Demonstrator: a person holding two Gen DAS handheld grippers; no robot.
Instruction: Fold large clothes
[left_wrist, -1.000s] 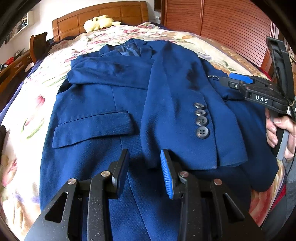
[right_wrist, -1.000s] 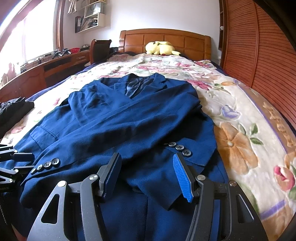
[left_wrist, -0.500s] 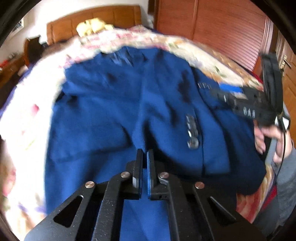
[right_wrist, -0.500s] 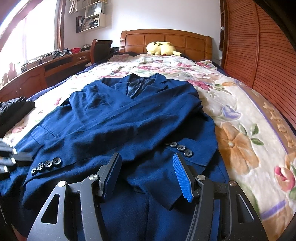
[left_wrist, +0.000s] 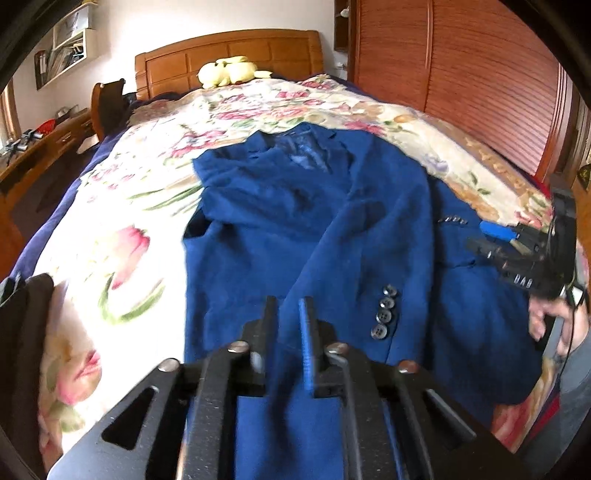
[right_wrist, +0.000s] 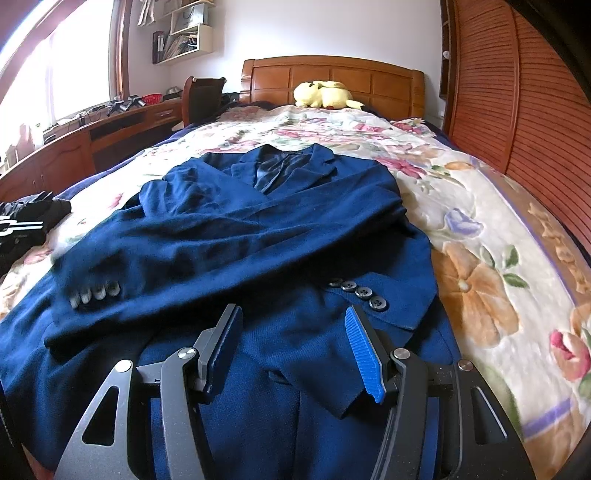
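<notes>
The blue jacket (right_wrist: 258, 236) lies face up in the middle of the bed (right_wrist: 491, 236), collar toward the headboard (right_wrist: 332, 74), both sleeves crossed over its front. Just this side of the jacket's hem, the left gripper (left_wrist: 290, 325) has a narrow gap between its fingers and the jaws are opening; blue cloth fills the gap between them, and this view is smeared, so I cannot tell whether the pads press on it. A row of four buttons (left_wrist: 384, 314) on the sleeve cuff sits just to the right of those fingertips.

Over at the jacket's right edge, the right gripper (right_wrist: 295, 347) hangs with its fingers spread well apart, one black pad and one blue ribbed pad, nothing pinched between them, the jacket's lower front lying under and beyond the tips. Another cuff with four buttons (right_wrist: 358, 293) rests just past the blue pad. In the left view that same gripper (left_wrist: 491, 240) shows at the jacket's far side, a person's hand (left_wrist: 557, 325) around its handle.

A yellow plush toy (right_wrist: 325, 94) sits beyond the jacket against the headboard. A dark bundle of clothing (right_wrist: 26, 221) lies off the jacket's left side on the bedspread. A slatted wooden wardrobe (right_wrist: 517, 122) stands to the jacket's right
</notes>
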